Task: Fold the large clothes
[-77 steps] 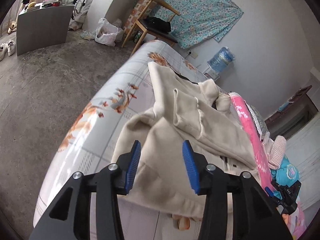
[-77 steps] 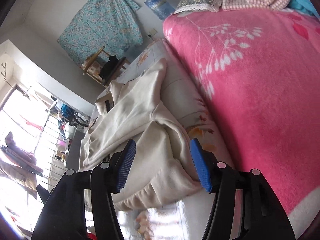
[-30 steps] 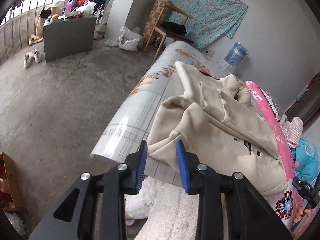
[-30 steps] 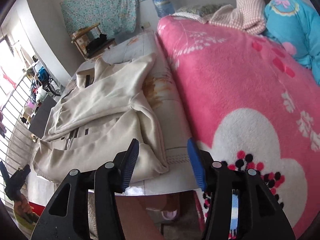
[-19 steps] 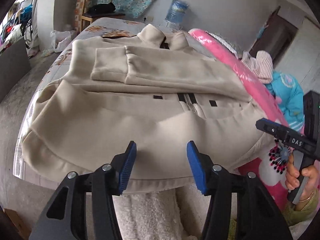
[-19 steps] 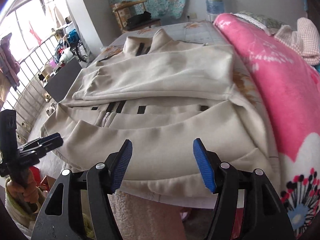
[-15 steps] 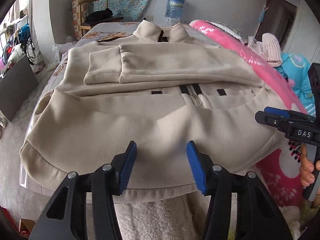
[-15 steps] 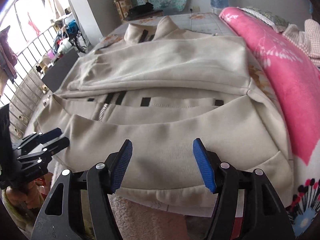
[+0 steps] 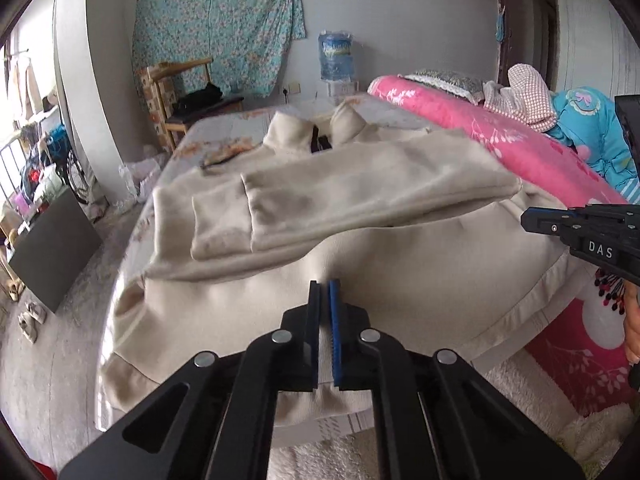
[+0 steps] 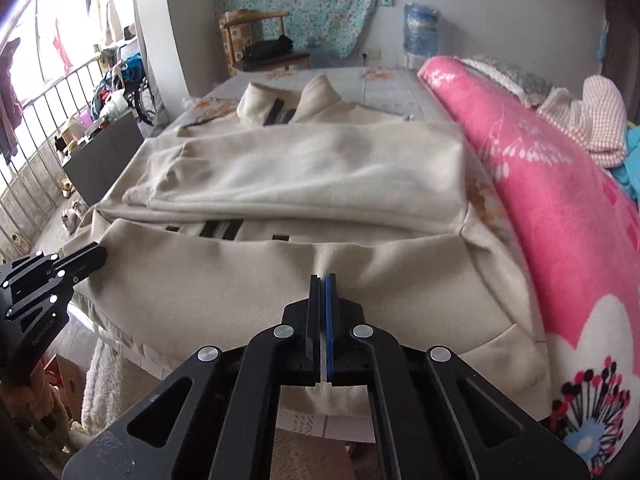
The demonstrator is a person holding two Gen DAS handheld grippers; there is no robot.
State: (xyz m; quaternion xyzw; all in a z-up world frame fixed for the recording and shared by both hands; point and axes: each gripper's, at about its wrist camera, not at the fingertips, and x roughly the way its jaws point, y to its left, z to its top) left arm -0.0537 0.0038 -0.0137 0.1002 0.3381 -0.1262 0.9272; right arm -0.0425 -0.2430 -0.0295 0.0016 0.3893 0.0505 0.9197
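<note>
A large cream zip jacket (image 9: 360, 200) lies face up on the bed, collar far, both sleeves folded across the chest. It also shows in the right wrist view (image 10: 312, 176). My left gripper (image 9: 324, 286) is shut on the jacket's lower front, pinching a fold of cloth near the hem. My right gripper (image 10: 323, 280) is shut on the same lower part, further right. Each gripper shows in the other's view: the right one at the right edge (image 9: 580, 228), the left one at the left edge (image 10: 56, 268).
A pink blanket (image 10: 560, 200) lies along the bed's right side, with pillows and clothes behind it. A wooden chair (image 9: 180, 96) and a water bottle (image 9: 334, 56) stand by the far wall. A dark board (image 9: 48, 248) leans on the floor at left.
Both grippers were open above the jacket's lower half half a second ago. Both have moved down to the cloth and closed on it.
</note>
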